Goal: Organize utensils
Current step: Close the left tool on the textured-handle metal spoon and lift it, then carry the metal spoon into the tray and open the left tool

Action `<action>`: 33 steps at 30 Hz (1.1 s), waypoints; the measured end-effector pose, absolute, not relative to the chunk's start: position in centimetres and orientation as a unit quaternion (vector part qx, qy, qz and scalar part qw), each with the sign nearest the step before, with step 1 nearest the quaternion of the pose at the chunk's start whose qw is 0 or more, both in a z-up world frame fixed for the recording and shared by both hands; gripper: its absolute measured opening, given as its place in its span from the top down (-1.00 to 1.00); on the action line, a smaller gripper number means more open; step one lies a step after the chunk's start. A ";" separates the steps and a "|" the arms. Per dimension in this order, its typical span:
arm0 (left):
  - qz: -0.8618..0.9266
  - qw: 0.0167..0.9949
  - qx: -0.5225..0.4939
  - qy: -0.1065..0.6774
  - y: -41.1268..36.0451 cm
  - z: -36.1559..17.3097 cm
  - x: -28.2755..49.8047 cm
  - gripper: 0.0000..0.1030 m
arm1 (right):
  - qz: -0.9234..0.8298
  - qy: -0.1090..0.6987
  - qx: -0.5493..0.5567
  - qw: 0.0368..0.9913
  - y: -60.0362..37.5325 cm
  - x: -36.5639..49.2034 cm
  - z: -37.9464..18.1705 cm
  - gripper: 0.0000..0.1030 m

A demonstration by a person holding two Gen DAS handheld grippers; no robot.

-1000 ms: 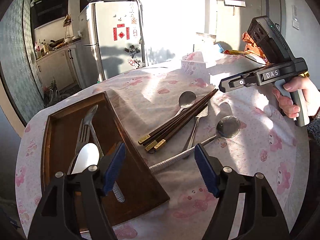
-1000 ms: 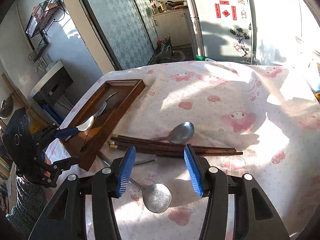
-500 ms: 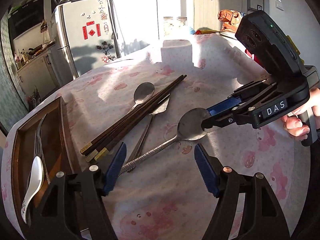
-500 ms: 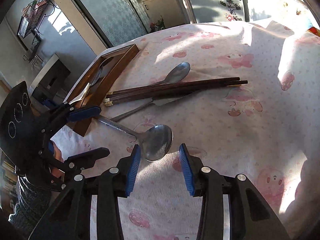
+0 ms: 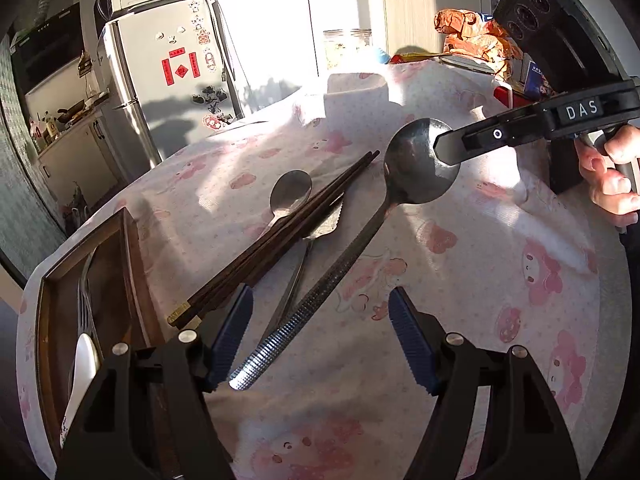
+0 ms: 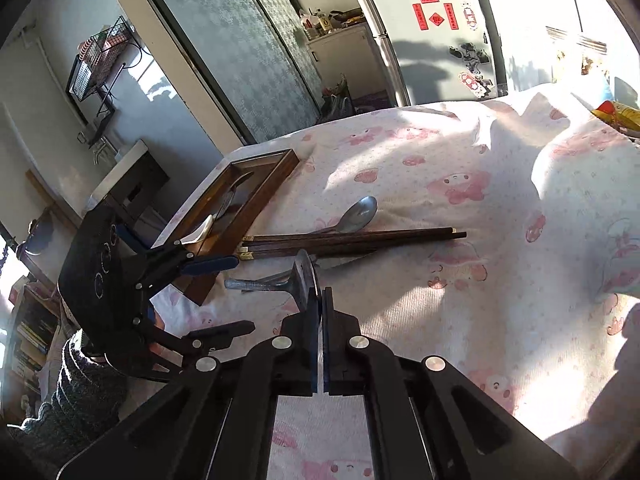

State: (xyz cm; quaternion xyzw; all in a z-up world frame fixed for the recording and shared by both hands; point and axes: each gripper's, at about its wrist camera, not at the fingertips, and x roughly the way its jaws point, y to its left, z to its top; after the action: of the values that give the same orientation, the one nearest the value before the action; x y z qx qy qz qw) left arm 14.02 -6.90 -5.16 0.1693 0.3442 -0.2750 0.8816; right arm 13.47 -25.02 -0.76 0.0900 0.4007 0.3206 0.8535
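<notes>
Partly, the right gripper (image 6: 320,300) jaws hide the big spoon's (image 5: 416,172) bowl.

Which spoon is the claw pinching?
The big metal spoon with the bumpy handle. The right claw pinches its bowl; the small spoon lies under the chopsticks.

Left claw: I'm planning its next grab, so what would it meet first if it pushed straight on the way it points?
Probably the ridged handle of the big spoon, which lies between the open left claw fingers; beyond it, the tablecloth. Depth is uncertain.
</notes>
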 end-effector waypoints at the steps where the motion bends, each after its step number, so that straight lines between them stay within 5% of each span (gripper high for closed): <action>1: -0.275 0.881 0.171 0.345 -7.2 -5.1 14.2 -0.41 | 0.324 0.396 0.091 0.854 -25.2 13.4 -0.4 0.98; 4: -0.269 0.881 0.183 0.345 -8.2 -5.3 14.6 -0.06 | 0.326 0.386 0.097 0.857 -25.8 13.3 0.2 0.98; 6: -0.269 0.880 0.177 0.349 -8.5 -5.4 14.9 0.55 | 0.318 0.383 0.094 0.862 -25.9 13.2 0.3 0.98; 19: -0.248 0.896 0.161 0.331 -6.8 -3.5 13.8 0.62 | 0.327 0.365 0.079 0.868 -23.4 14.8 2.3 0.97; 33: -0.148 0.929 0.098 0.324 7.3 -2.0 14.2 0.66 | 0.397 0.375 0.003 0.838 -6.3 20.3 4.7 0.97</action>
State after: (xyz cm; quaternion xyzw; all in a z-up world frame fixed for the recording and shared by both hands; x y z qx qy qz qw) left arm 14.16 7.28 -2.03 0.0984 0.3241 -0.1484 0.9291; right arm 20.31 -6.28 4.71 0.0031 0.3751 0.3968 0.8378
